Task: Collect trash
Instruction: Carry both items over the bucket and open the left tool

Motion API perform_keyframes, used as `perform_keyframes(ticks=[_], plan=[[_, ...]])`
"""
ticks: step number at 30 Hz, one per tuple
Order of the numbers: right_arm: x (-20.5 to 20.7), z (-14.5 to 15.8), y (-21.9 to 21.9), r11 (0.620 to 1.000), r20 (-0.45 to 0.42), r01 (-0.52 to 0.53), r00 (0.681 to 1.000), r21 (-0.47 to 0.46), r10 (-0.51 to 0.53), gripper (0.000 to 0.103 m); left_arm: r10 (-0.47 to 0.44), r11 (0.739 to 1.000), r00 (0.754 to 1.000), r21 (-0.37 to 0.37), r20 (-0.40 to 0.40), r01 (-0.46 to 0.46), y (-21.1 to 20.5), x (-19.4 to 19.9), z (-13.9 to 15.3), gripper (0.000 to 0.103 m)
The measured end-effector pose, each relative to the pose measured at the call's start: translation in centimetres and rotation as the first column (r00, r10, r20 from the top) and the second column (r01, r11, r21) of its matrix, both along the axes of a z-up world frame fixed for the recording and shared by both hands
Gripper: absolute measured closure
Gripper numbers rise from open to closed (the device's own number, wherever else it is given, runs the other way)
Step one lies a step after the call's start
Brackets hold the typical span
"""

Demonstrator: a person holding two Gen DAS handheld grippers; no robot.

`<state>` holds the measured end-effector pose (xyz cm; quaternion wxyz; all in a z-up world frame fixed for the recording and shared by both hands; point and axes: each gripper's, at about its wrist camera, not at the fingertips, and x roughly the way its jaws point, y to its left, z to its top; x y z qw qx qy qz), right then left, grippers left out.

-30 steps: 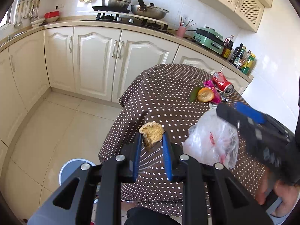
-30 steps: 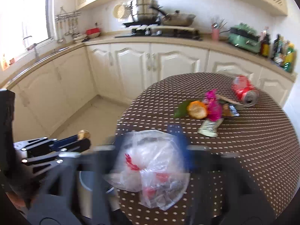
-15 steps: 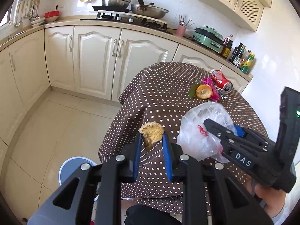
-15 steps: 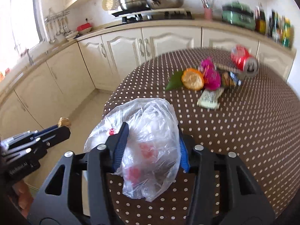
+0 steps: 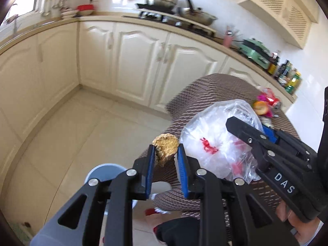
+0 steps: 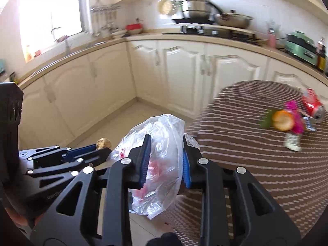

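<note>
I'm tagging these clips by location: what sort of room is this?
A home kitchen, most likely: pots on a gas stove, cream cabinets under a long counter, utensils hung by the window, and a table with a dotted cloth.

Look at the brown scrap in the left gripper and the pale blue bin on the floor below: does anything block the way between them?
Nothing visible does. The left gripper holds the brown scrap past the table edge, and the bin sits on open floor below. The plastic bag in the right gripper hangs off to the side.
</note>
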<state>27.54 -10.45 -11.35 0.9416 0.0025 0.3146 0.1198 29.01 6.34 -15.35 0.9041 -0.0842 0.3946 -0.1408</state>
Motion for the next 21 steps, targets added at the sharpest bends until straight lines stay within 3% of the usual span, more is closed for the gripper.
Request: perform_keyframes(ticks=[10,17,21], plan=[[4.9,-8.9,8.2,0.991,-0.155,-0.098,0.985,-0.095,0.083,0.076,0.115,0.993,0.976,0.026,-0.183,-0.112,6.9,3.3,-8.4,0.082],[7.0,-13.7,10.6,0.984,-0.244,-0.123,0.966,-0.130,0.089,0.076,0.138,0.990,0.951,0.023,-0.276,-0.137,9.0,5.8,-13.3,0.080],[8.0,-15.2,11.2,0.983,-0.269,-0.122,0.960,-0.140,0.081,0.076,0.141,0.990,0.945,0.023,-0.295,-0.140,9.2,6.9,-14.6,0.069]])
